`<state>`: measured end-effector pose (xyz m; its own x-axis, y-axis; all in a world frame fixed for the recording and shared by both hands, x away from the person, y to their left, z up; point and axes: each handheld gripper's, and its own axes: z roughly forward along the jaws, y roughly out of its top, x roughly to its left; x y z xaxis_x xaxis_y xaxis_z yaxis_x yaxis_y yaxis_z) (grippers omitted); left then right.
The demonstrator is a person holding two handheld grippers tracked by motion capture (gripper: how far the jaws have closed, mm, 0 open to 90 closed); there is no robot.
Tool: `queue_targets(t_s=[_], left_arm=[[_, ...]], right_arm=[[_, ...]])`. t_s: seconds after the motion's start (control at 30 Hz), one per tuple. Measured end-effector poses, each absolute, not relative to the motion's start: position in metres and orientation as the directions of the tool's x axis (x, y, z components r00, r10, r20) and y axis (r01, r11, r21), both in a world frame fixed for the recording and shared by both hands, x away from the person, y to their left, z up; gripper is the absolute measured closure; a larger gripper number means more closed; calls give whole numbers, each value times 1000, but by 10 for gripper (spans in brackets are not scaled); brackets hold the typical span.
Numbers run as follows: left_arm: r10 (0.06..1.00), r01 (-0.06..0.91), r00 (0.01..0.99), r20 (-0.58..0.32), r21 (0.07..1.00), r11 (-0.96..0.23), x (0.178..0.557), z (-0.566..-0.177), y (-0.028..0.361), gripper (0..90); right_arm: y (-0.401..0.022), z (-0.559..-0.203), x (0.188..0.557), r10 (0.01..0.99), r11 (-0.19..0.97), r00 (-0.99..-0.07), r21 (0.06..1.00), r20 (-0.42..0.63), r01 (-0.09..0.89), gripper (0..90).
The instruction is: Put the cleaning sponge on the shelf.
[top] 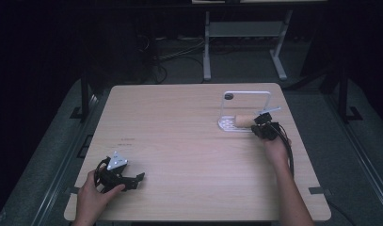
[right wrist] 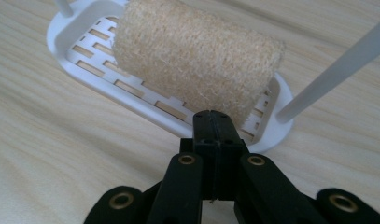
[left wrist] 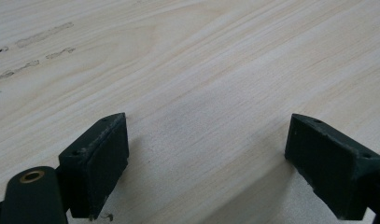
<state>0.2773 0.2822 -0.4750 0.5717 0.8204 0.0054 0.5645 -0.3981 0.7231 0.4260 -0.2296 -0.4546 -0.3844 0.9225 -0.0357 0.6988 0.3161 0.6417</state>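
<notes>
Wooden table (top: 179,141): loofah (right wrist: 192,60) on white rack (right wrist: 85,60) just beyond closed right tool (right wrist: 214,122).

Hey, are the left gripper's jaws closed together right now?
No, the left gripper has its jaws standing wide apart over bare table.

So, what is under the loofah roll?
The loofah roll lies on a white slotted tray. The slots show beside it; the tray part directly beneath is covered.

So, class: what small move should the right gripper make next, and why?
Probably draw back a little: the right gripper is shut with nothing between its jaws, its tip at the loofah roll, which already lies on the white slotted rack.
</notes>
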Motion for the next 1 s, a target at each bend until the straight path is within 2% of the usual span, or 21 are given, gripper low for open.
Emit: queue_targets(t_s=[0.27,0.47,0.67,0.7,0.73,0.77,0.8,0.83,0.87,0.97,1.0], left_arm=[[820,564,572,7,723,-399,277,-475,282,129],[820,564,572,6,723,-399,277,-475,282,130],[820,564,572,7,723,-399,277,-475,282,129],[820,564,572,6,723,-399,277,-475,282,129],[820,564,572,6,723,-399,277,-475,282,129],[820,564,572,6,723,-399,277,-475,282,130],[820,565,572,6,722,-400,277,-475,282,130],[820,563,572,6,724,-398,277,-475,282,130],[821,562,571,7,725,-398,277,-475,282,130],[820,563,573,8,724,-400,277,-475,282,129],[820,563,573,7,724,-400,277,-475,282,129]], right_arm=[[-233,-456,425,924,306,-382,644,-23,702,888],[-232,-452,418,920,301,-391,651,-6,697,799],[-229,-451,410,916,306,-402,659,-6,688,600],[-227,-451,407,913,309,-407,662,-7,682,512],[-227,-451,407,913,309,-407,662,-7,682,512],[-227,-451,404,912,305,-410,656,8,690,432],[-227,-451,404,912,305,-410,656,8,690,432],[-226,-452,401,909,301,-417,661,19,687,359],[-226,-452,401,909,301,-417,661,19,687,359],[-227,-452,394,908,286,-416,669,39,686,261],[-227,-452,394,908,286,-416,669,39,686,261]])
